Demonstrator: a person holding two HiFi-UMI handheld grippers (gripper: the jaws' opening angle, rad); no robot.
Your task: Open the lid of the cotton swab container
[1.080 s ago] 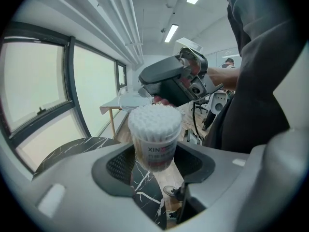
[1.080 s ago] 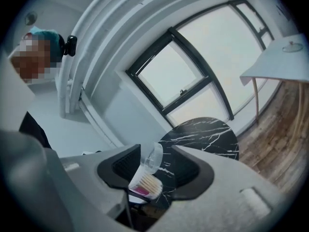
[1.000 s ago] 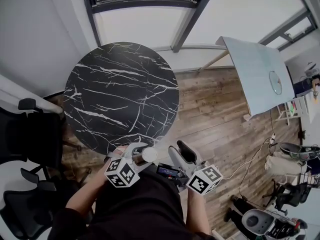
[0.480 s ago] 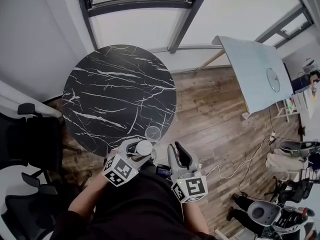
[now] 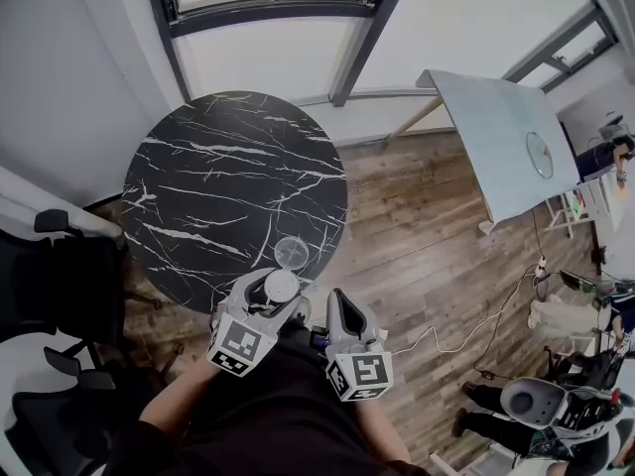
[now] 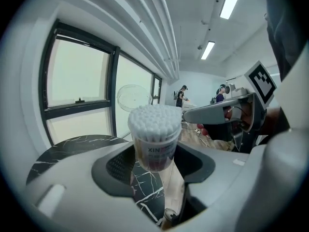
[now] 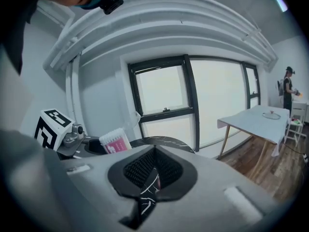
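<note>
The left tool clamps the open cotton swab container; right tool beside it just closed empty.

Daylight is being let in through a dark-framed window set in a white wall. A wood plank floor is being partly covered by a round black marble tabletop and, near the window, a white table. Black chairs are being shown at the tabletop's left. The ceiling is being lit by strip lights.
</note>
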